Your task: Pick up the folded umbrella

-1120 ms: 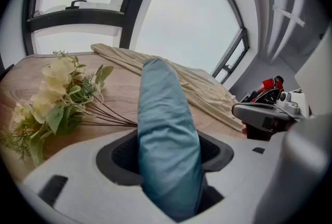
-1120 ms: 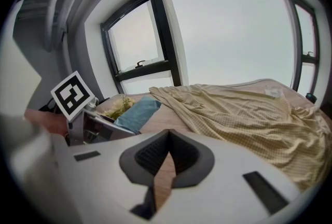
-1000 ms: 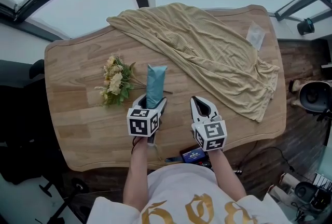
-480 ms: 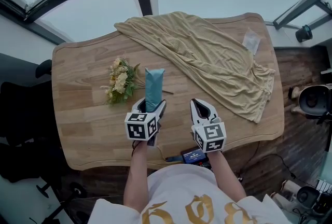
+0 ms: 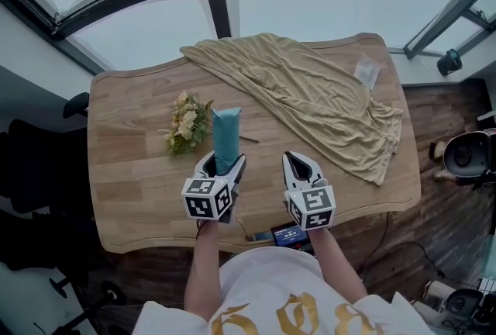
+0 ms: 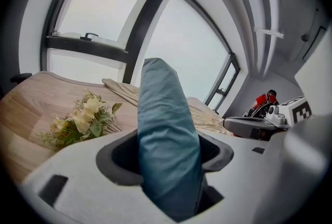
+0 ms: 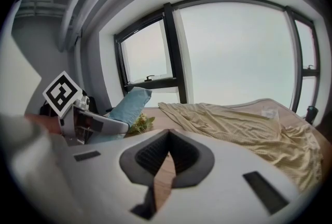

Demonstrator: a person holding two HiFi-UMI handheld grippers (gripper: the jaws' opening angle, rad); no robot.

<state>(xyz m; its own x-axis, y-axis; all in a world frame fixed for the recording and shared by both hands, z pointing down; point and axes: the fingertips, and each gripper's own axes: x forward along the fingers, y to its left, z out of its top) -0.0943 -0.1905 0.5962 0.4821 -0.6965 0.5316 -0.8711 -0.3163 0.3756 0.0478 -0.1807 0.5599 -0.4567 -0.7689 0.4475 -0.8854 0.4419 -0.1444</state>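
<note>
**Umbrella clamped in left gripper, over the near middle of the desk**

The left gripper (image 5: 224,163) had its jaws closed on the folded umbrella (image 5: 226,138), a teal sleeve. The pads pressed its sides, and its far end stuck out well past the jaw tips. In the right gripper view the umbrella tilted upward, with its far end off the wood. It sat above the desk's (image 5: 124,178) near-middle stretch, pointing toward the far edge.

The right gripper (image 5: 299,164) was beside it, apart, with bare wood between the two. Its jaw tips met and nothing was between them.

Room around:
- A bunch of pale flowers (image 5: 186,126) lay just left of the umbrella's far end, close to it; I could not tell if they touched.
- A tan cloth (image 5: 310,97) spread from the middle of the far edge across to the right edge, with its hem bunched close to the near right corner. Its nearest fold lay right of the umbrella, apart from it.
- A small clear packet (image 5: 366,72) rested on the cloth by the far right corner.
- The left third of the desk was bare wood out to its left edge, as was a strip along the near edge under both grippers.
</note>
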